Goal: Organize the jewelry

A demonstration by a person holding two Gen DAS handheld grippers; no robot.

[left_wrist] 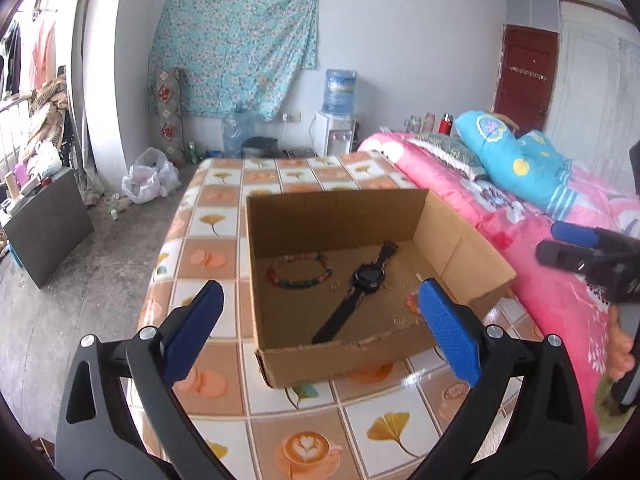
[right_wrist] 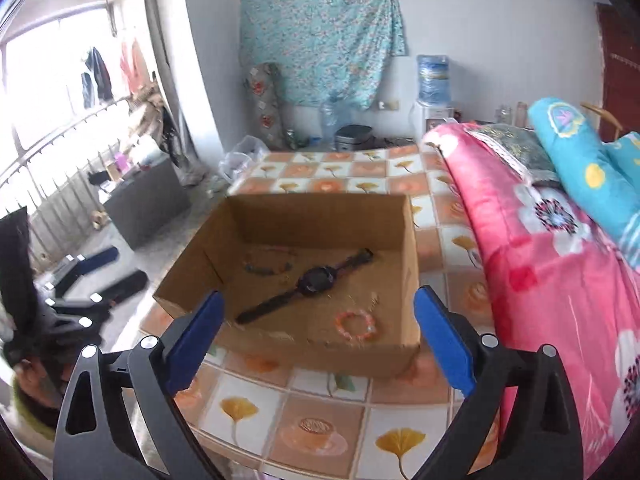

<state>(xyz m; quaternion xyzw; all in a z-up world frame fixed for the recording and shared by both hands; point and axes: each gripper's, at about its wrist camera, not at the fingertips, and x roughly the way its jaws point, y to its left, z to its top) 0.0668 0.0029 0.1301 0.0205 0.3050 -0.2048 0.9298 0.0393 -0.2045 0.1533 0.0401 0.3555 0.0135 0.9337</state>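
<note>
Both our tongs, left gripper [left_wrist: 320, 320] and right gripper [right_wrist: 318, 338], gape apart, empty, before the cardboard box [left_wrist: 460, 236]. Inside lie the watch [left_wrist: 366, 276], beaded bracelet [left_wrist: 298, 272], and an orange bracelet [right_wrist: 356, 325], perhaps half-hidden behind one blue pad.

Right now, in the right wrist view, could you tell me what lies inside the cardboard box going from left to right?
Inside the cardboard box: multicoloured bead bracelet → black watch → orange bead bracelet. A few tiny pieces near the watch are too blurred to place.
</note>
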